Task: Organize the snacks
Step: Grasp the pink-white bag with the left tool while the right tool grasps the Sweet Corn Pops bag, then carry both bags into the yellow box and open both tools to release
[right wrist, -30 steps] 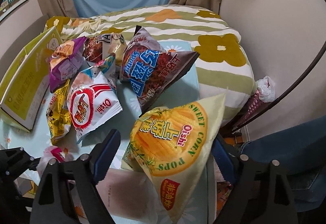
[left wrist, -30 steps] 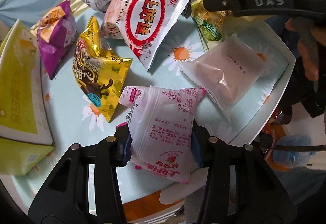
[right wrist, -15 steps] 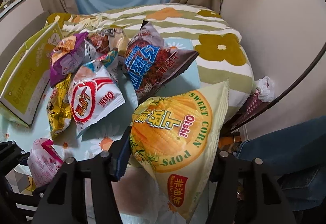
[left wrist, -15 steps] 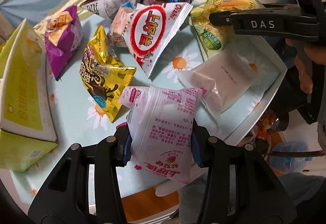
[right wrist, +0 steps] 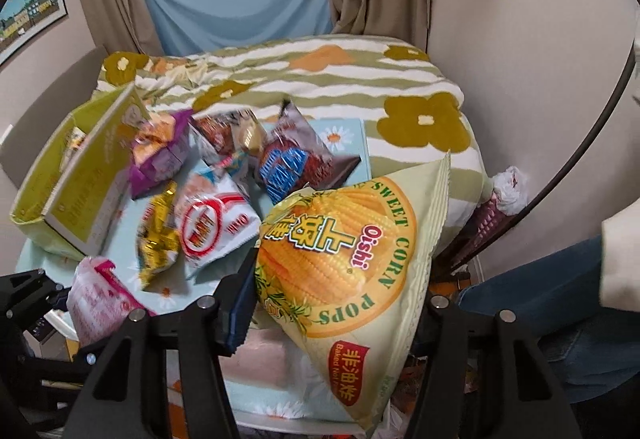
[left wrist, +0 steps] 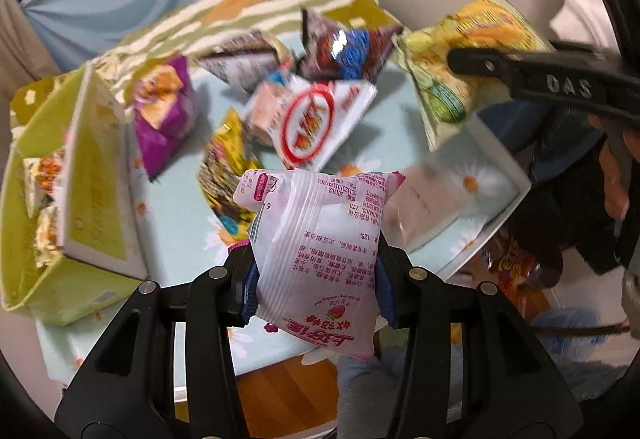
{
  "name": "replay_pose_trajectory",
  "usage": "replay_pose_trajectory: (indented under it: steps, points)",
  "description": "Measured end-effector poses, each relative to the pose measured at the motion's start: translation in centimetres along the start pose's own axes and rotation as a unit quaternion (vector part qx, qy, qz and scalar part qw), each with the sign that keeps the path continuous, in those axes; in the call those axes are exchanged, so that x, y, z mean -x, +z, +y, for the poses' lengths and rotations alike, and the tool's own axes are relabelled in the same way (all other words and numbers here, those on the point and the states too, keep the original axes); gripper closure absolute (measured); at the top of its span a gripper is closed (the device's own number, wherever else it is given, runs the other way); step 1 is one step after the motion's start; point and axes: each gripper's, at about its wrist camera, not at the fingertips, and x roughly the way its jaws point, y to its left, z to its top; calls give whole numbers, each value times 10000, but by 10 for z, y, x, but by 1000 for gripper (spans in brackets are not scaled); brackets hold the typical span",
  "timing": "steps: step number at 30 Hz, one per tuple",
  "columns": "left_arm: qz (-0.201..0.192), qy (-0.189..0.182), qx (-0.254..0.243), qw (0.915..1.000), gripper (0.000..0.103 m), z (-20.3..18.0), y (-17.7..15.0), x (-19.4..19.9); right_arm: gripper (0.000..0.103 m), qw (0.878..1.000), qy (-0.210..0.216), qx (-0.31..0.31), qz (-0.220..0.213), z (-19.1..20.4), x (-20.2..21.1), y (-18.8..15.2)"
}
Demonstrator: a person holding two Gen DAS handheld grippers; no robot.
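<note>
My left gripper (left wrist: 316, 279) is shut on a pink-and-white snack bag (left wrist: 320, 239) and holds it above the near part of the table. In the right wrist view that pink snack bag (right wrist: 98, 299) shows at lower left. My right gripper (right wrist: 332, 303) is shut on a yellow sweet corn pops bag (right wrist: 352, 259), lifted off the table; this corn pops bag (left wrist: 468, 51) also appears at upper right in the left wrist view. Several other snack bags lie on the table: a white-and-red bag (left wrist: 316, 123), a gold bag (left wrist: 224, 175), a purple bag (left wrist: 164, 111) and a brown bag (right wrist: 296, 159).
A yellow-green open box (left wrist: 36, 199) with snacks inside stands at the table's left. A pale pink packet (left wrist: 420, 207) lies on the daisy-print table (left wrist: 172, 207) near its right edge. A striped flowered blanket (right wrist: 320, 79) lies behind. A hand (left wrist: 616, 175) holds the right gripper.
Both grippers rose, lifting their bags off the table. The right gripper's jaws closed onto the corn pops bag. The green box has come further into view.
</note>
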Motion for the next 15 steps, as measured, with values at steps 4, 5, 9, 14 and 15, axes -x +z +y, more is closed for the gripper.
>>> replay_pose_trajectory:
  steps: [4,5,9,14,15]
  points:
    - [-223,257,205,9992,59,10,10,27,49,9996,195,90,-187,3,24,12]
    - [-290,317,268,9987,59,17,12,32,49,9992,279,114,-252,6,30,17]
    - [-532,553,598,9953,59,46,19,57,49,9971,514,291,-480,22,48,37]
    - [-700,700,1022,9898,59,98,20,72,49,9929,832,475,-698,59,58,62]
    - [-723,759,1106,9883,59,112,19,74,49,9921,869,517,-739,67,59,66]
